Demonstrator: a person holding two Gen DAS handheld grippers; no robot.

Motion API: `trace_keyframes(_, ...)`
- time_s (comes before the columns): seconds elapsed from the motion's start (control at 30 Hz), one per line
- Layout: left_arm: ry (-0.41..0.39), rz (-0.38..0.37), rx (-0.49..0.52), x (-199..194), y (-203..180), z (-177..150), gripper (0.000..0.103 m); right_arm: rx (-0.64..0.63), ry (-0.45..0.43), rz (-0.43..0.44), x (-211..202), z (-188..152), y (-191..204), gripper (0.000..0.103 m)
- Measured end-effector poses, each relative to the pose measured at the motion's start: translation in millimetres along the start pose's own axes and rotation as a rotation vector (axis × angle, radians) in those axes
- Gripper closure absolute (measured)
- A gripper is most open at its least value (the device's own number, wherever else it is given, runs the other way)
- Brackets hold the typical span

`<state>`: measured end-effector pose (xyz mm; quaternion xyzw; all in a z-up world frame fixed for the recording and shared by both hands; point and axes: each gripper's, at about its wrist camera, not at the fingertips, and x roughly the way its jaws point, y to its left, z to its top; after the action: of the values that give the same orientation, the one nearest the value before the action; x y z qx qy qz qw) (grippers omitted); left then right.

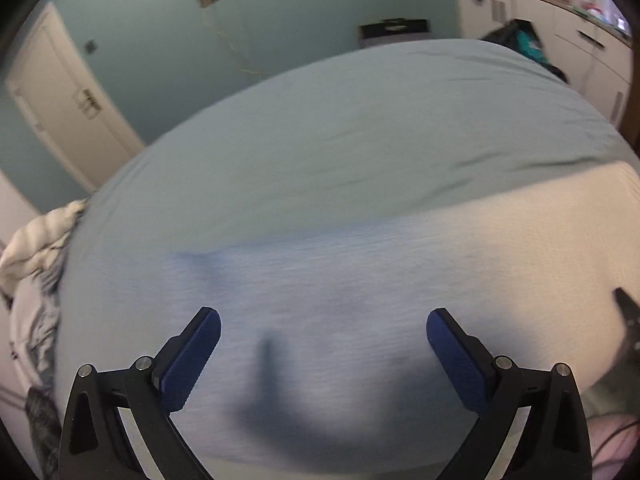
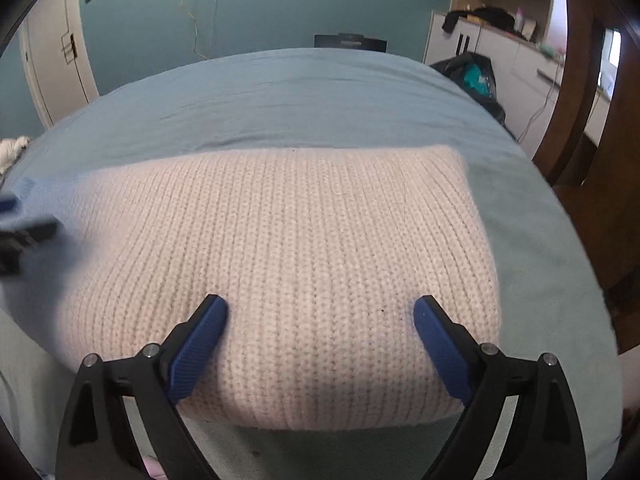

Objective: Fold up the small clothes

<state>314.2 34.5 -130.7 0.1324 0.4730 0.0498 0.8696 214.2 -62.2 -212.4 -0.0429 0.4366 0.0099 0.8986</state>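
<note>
A pale pink knitted garment (image 2: pixel 288 248) lies flat and folded into a rectangle on the teal bed sheet (image 2: pixel 280 96). My right gripper (image 2: pixel 320 316) is open just above its near edge, with nothing between the fingers. In the left wrist view the same garment (image 1: pixel 500 240) is blurred; its left part looks light blue. My left gripper (image 1: pixel 323 326) is open over that left part and holds nothing. The left gripper also shows, blurred, at the left edge of the right wrist view (image 2: pixel 20 220).
A crumpled white duvet (image 1: pixel 36 248) lies off the bed's left side. A white door (image 1: pixel 60 92) is at the back left. White cabinets (image 2: pixel 480 52) and a dark bag (image 2: pixel 472 72) stand at the back right. A brown wooden post (image 2: pixel 572 120) rises at the right.
</note>
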Motion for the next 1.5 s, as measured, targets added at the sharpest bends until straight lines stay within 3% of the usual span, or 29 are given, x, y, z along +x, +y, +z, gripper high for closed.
trace_keyframes(0.1, 0.102, 0.045, -0.063, 26.9, 40.1, -22.4, 0.0, 0.006, -0.007, 0.0, -6.1, -3.8, 4.8, 0.01)
trace_keyframes(0.13, 0.137, -0.024, -0.072, 41.9, 48.8, -31.7, 0.0, 0.002, -0.009, -0.006, -10.6, -5.8, 10.7, 0.01)
trace_keyframes(0.2, 0.102, -0.167, -0.152, 51.2, 69.6, -43.2, 0.0, 0.0, -0.013, -0.009, -9.0, -5.9, 9.5, 0.01)
trace_keyframes(0.3, 0.127, -0.27, -0.251, 54.0, 90.8, -47.1, 0.0, -0.001, -0.023, -0.008, -12.3, -8.5, 10.0, 0.01)
trace_keyframes(0.4, 0.049, -0.241, -0.234, 25.3, 102.7, -56.4, 0.0, 0.017, -0.052, 0.016, -18.7, -11.8, 7.1, 0.01)
trace_keyframes(0.5, -0.035, -0.228, -0.157, -6.1, 116.7, -71.0, 0.0, 0.052, -0.144, 0.052, -35.9, -21.9, -2.3, 0.01)
trace_keyframes(0.57, -0.058, -0.244, -0.121, -17.2, 128.1, -84.9, 0.0, 0.094, -0.24, 0.079, -53.5, -30.9, -9.4, 0.01)
trace_keyframes(0.7, -0.049, -0.284, -0.139, -19.5, 139.5, -107.4, 0.0, 0.143, -0.294, 0.07, -64.3, -34.6, -17.6, 0.01)
trace_keyframes(0.77, -0.026, -0.344, -0.208, -6.0, 153.6, -108.1, 0.001, 0.147, -0.283, 0.065, -62.6, -34.2, -16.6, 0.01)
trace_keyframes(0.9, 0.001, -0.472, -0.26, 8.9, 164.6, -90.1, 0.016, 0.135, -0.27, 0.049, -60.0, -32.8, -8.4, 0.01)
trace_keyframes(1.07, 0.017, -0.479, -0.234, 28.0, 138.7, -59.1, 0.017, 0.124, -0.258, 0.042, -58.4, -29.9, -5.8, 0.01)
trace_keyframes(1.1, 0.03, -0.478, -0.231, 34.1, 137.5, -54.3, 0.026, 0.125, -0.257, 0.042, -58.3, -29.8, -5.9, 0.01)
trace_keyframes(1.13, 0.051, -0.469, -0.223, 41.5, 132.1, -48.5, 0.043, 0.127, -0.256, 0.043, -58.3, -29.6, -6.3, 0.01)
trace_keyframes(1.17, 0.089, -0.457, -0.21, 48.6, 125.7, -45.6, 0.076, 0.13, -0.255, 0.042, -58.2, -29.6, -6.6, 0.01)
trace_keyframes(1.27, 0.121, -0.461, -0.27, 51.3, 129.9, -44.2, 0.083, 0.138, -0.249, 0.044, -57.4, -29.7, -8.3, 0.01)
trace_keyframes(1.4, 0.089, -0.476, -0.383, 30.1, 153.3, -61.2, 0.086, 0.14, -0.265, 0.042, -60.9, -29.6, -9.5, 0.01)
trace_keyframes(1.5, 0.124, -0.404, -0.382, 47.7, 147.7, -79.8, 0.085, 0.132, -0.272, 0.043, -62.2, -29.2, -8.9, 0.01)
